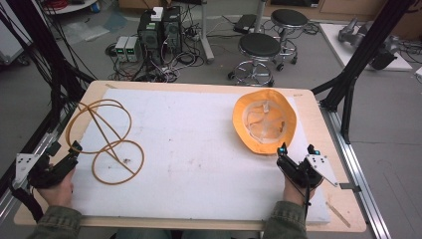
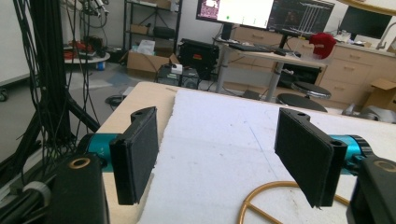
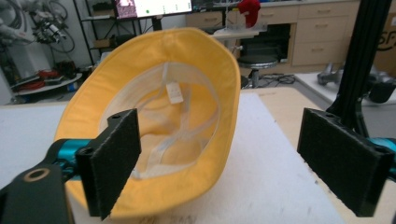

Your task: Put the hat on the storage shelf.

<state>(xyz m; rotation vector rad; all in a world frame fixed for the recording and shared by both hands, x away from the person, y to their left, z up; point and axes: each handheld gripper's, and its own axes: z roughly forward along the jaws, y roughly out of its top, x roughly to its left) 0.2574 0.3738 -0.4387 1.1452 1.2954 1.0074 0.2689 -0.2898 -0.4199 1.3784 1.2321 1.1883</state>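
Note:
A yellow bucket hat (image 1: 264, 122) lies upside down at the far right of the white sheet (image 1: 199, 149), its pale lining and label (image 3: 174, 92) showing. My right gripper (image 1: 297, 150) stands open just in front of the hat's near brim; in the right gripper view (image 3: 224, 154) the brim (image 3: 187, 74) sits by the left jaw, untouched. A tan cord (image 1: 107, 139) lies in loose loops at the left. My left gripper (image 1: 64, 149) is open at the table's left edge, and a loop of cord (image 2: 261, 196) lies below its right jaw, with nothing between its (image 2: 224, 140) jaws.
The wooden table (image 1: 318, 114) shows around the sheet. Black frame posts (image 1: 358, 59) rise at the right and left (image 1: 50, 74). Stools (image 1: 259, 47) and computer boxes (image 1: 159, 30) stand on the floor beyond the far edge.

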